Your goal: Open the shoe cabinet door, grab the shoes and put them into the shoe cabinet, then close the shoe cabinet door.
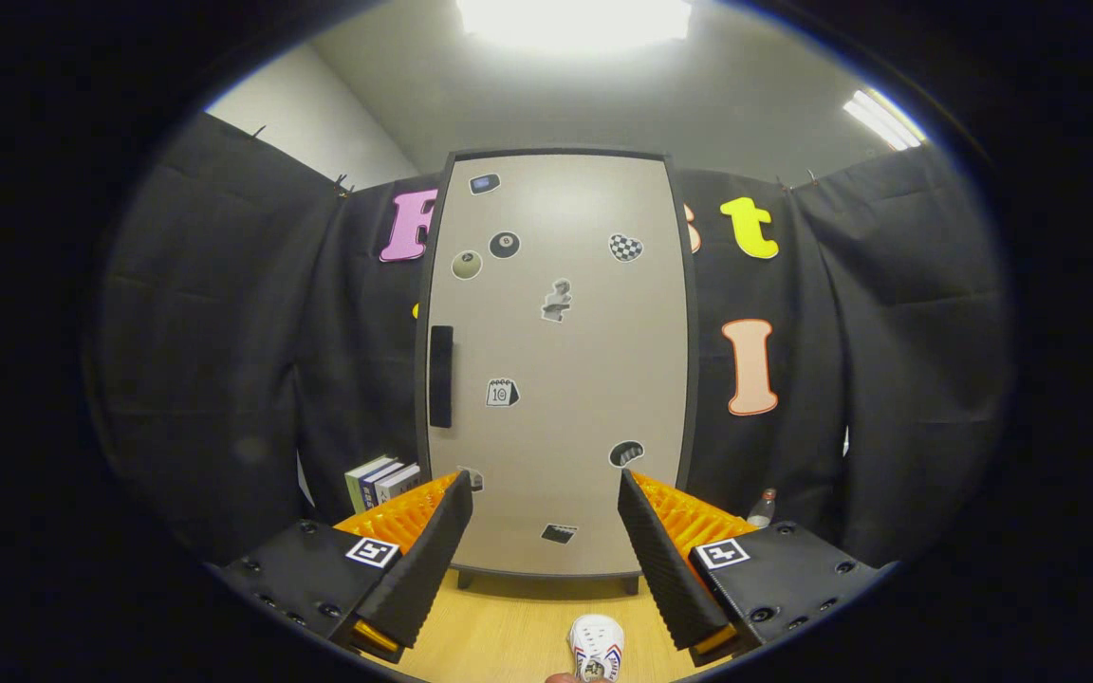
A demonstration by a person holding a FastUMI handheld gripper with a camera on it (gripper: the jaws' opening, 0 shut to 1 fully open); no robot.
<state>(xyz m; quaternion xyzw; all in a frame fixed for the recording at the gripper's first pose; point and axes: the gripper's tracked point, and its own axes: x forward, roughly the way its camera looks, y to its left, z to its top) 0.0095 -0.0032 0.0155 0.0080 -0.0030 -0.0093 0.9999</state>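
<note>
A tall beige shoe cabinet (556, 379) with a dark frame stands upright beyond the fingers, its door shut and dotted with stickers. A black vertical handle (440, 376) sits on the door's left side. A small white shoe (597, 648) with red and blue stripes lies on the wooden floor (499, 631) below and between the fingers, toe toward the cabinet. My gripper (545, 493) is open, its two fingers spread wide in the air in front of the cabinet's lower part, holding nothing.
Several books (382, 482) stand upright left of the cabinet base, behind the left finger. A small bottle (762, 508) stands right of the cabinet, behind the right finger. Black cloth walls close the booth on both sides.
</note>
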